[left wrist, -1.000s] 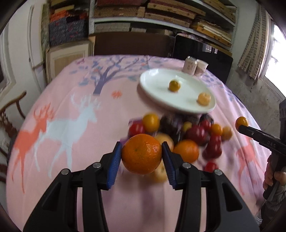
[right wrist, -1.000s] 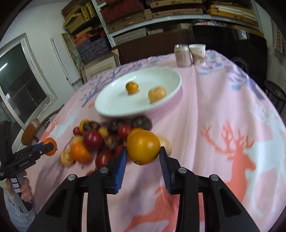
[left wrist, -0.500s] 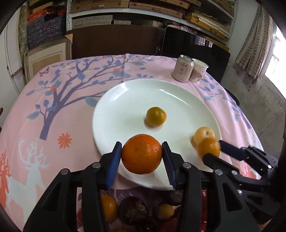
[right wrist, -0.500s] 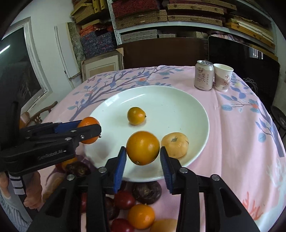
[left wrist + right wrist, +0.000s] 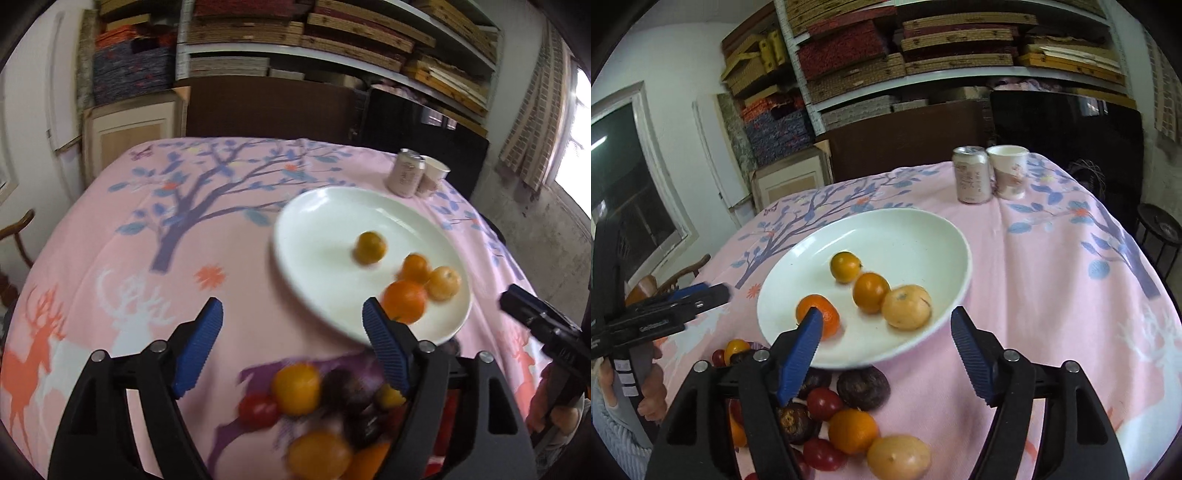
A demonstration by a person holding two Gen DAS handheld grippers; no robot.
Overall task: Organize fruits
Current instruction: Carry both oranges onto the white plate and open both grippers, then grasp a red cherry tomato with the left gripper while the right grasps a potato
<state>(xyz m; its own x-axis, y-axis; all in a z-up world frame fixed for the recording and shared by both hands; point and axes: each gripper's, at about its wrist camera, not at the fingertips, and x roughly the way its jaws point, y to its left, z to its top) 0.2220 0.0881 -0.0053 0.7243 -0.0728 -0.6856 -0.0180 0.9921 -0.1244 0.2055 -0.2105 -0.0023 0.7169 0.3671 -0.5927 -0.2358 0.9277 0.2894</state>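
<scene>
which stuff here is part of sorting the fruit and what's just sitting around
Part of the job:
white plate
four fruits on the plate
fruit pile on the cloth
left gripper, empty
right gripper, empty

Just lying about:
drink can
paper cup

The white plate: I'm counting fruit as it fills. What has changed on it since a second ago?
Both grippers let go: the left gripper and right gripper are opening, empty. Their oranges now lie on the white plate, making four fruits instead of two. The can, paper cup and fruit pile stayed put.
</scene>
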